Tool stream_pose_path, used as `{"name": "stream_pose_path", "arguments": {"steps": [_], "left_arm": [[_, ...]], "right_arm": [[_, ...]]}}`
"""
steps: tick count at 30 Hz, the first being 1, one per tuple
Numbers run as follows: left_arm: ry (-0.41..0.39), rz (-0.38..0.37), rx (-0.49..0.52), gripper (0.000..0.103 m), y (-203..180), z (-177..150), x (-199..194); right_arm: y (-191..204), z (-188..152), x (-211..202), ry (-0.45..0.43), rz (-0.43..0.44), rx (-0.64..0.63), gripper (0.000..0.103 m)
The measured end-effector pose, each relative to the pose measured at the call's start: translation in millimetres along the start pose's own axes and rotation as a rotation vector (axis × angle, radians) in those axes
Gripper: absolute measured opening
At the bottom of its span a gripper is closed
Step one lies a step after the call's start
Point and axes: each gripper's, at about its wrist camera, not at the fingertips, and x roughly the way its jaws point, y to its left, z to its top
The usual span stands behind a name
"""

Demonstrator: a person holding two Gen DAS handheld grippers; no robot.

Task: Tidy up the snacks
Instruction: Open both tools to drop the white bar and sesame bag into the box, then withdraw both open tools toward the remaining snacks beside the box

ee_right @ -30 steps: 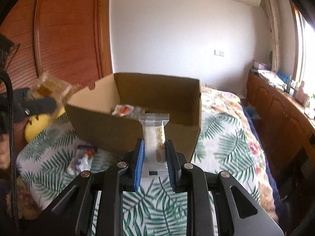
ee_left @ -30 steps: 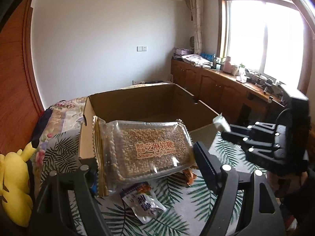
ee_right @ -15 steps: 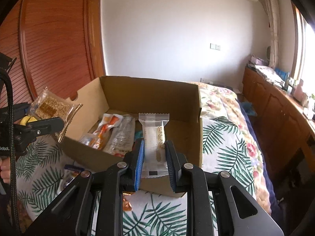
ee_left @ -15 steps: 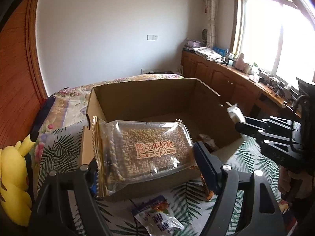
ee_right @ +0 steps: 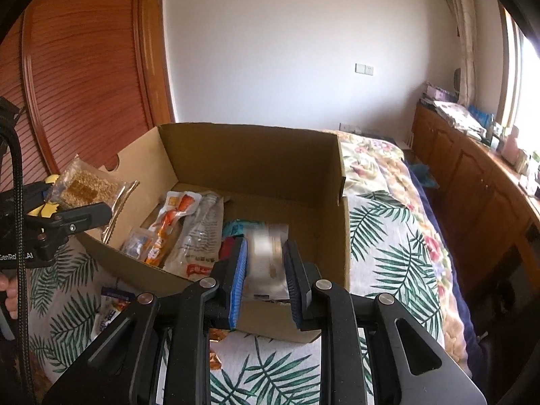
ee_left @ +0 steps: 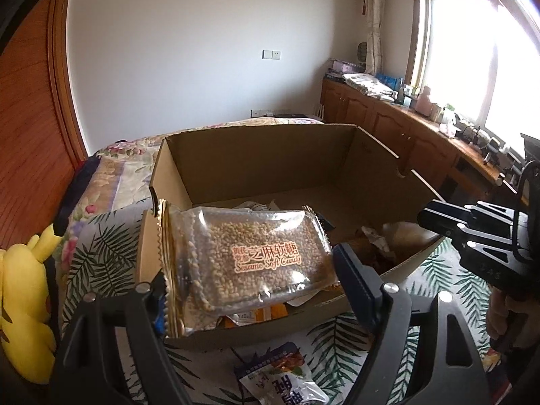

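While some snacks already lie in the box (ee_right: 256,155), the job is only partly done. An orange pack (ee_right: 168,222) and a clear pack (ee_right: 199,239) rest on the box floor. 1 blue bag (ee_left: 287,378) is still out on the bed (ee_right: 388,236), just in front of the box. A small gold wrapper lies there too.

The left gripper (ee_left: 249,290) has its fingers wide apart, and they press on both ends of the sesame candy (ee_left: 249,253). It holds the candy flat over the near-left corner of the box. The right gripper (ee_right: 265,266) has its fingers close together, pinching a small white bar (ee_right: 266,256). The bar is blurry. It hangs over the near-right part of the box, above the snacks inside.

I think both snacks now need to be let go into the box. Then the blue bag is next.

1 second ago, both grippers were back from the box, over the bed. Now both are over it, and more of the inside shows. Both grips look the same as before.
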Motion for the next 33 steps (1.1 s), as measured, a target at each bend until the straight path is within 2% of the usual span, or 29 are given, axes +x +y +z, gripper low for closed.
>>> {"name": "stream_pose_path", "arguments": {"steps": [3, 5, 11, 17, 24, 33], "left_arm": [[-0.002, -0.002, 0.0, 0.08, 0.2, -1.4, 1.0], [-0.017, -0.01, -0.004, 0.08, 0.2, -0.9, -1.9], [-0.038, -0.028, -0.016, 0.082, 0.3, 2.5, -12.6], [-0.078, -0.054, 0.006, 0.083, -4.6, -3.5, -39.1], [-0.096, -0.071, 0.053, 0.083, -13.5, -24.7, -66.8], [-0.093, -0.091, 0.1, 0.083, -15.7, -64.6, -88.8]], "right_arm": [[0.3, -1.2, 1.0, 0.001, 0.007, 0.004, 0.022], [0.5, -1.6, 0.1, -0.003, 0.006, 0.007, 0.028], [0.7, -2.3, -7.0, -0.02, 0.022, 0.019, 0.028], [8.4, -8.2, -30.0, -0.065, 0.06, 0.012, 0.029], [26.1, -23.7, -54.8, -0.096, 0.118, -0.008, 0.03], [48.0, -56.2, -60.0, -0.072, 0.159, -0.054, 0.031]]}}
